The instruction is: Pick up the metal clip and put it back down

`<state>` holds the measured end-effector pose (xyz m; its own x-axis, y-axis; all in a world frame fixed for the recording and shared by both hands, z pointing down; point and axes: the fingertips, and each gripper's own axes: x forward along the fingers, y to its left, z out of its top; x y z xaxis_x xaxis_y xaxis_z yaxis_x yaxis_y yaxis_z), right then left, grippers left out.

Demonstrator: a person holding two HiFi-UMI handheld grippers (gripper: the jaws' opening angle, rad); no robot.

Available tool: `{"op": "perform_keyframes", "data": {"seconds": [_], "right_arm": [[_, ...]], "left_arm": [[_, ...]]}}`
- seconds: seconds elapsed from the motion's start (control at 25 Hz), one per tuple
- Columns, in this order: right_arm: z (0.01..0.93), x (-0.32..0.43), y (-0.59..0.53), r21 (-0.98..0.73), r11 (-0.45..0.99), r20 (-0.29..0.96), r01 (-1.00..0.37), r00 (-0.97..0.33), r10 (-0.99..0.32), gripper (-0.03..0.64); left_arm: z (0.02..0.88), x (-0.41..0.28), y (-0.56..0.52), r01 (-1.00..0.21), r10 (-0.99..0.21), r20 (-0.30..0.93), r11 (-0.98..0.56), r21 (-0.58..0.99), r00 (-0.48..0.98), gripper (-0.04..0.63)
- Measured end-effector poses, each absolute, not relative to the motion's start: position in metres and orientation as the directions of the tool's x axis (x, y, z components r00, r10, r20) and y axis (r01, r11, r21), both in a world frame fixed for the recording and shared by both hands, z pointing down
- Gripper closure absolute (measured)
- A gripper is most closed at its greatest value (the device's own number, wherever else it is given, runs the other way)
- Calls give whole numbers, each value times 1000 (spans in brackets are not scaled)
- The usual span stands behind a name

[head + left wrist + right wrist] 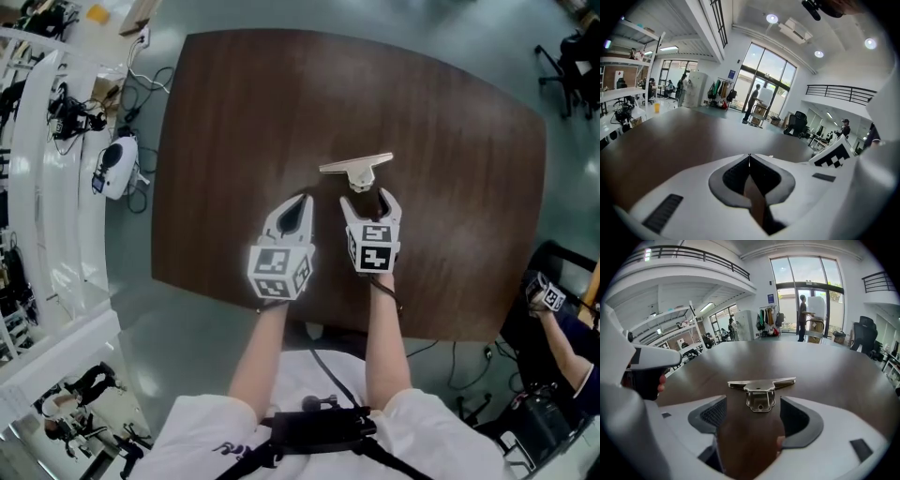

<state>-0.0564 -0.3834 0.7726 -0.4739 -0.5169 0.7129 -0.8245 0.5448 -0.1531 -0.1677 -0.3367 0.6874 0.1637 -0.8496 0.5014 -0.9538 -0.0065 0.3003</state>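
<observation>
Right gripper [371, 199] hovered with jaws spread wide just short of the metal clip [356, 167], which lay untouched on the brown table [234, 112]. Left gripper [300, 202] waited left of the clip, jaws together.

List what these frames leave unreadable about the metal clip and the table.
- Left gripper view: the metal clip lies outside the frame.
- Head and right gripper views: the clip's underside is hidden by its own top.
- Head view: the table's near edge is partly hidden by the forearms.
</observation>
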Motion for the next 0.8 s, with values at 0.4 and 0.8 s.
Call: {"op": "perform_keyframes", "data": {"seconds": [0.4,0.8], "right_arm": [[790,-63,-419,-159,497,716,-853,-446,-537,280],[800,-66,-422,-141,469,745,-872,-405,-530,325]], "left_arm": [[702,-165,-337,-956,-839,521,2,294,158,586],[701,-162,-332,-955,-841,515,-6,296,165,586]]}}
